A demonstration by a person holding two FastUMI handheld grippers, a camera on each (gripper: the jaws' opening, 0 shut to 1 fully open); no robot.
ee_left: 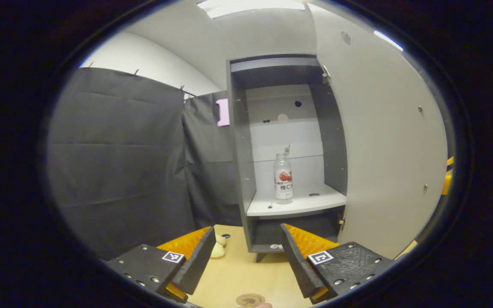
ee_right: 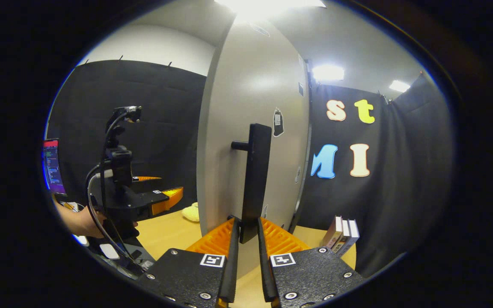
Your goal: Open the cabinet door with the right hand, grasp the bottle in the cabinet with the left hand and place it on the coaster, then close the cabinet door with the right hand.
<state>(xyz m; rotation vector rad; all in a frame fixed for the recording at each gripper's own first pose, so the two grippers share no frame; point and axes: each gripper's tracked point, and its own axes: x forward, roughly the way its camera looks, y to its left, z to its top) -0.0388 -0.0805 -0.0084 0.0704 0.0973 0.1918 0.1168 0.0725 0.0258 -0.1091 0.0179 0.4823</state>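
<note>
The grey cabinet (ee_left: 240,171) stands open, its pale door (ee_left: 383,141) swung out to the right. A clear bottle (ee_left: 283,177) with a red-and-white label stands upright on the white shelf (ee_left: 310,203). My left gripper (ee_left: 246,261) is open, low over the wooden table and well short of the bottle. A round brown coaster (ee_left: 250,300) lies on the table just below its fingers. In the right gripper view, my right gripper (ee_right: 248,246) is shut on the black door handle (ee_right: 255,179) of the door (ee_right: 255,102). The left gripper (ee_right: 161,194) and the hand holding it appear off to the left.
A pale yellow object (ee_left: 218,248) lies on the table (ee_left: 238,273) by the cabinet's foot, also seen as a pale lump (ee_right: 191,212) in the right gripper view. Several books (ee_right: 341,233) lean at the right. A monitor (ee_right: 53,167) glows far left. Black cloth walls surround.
</note>
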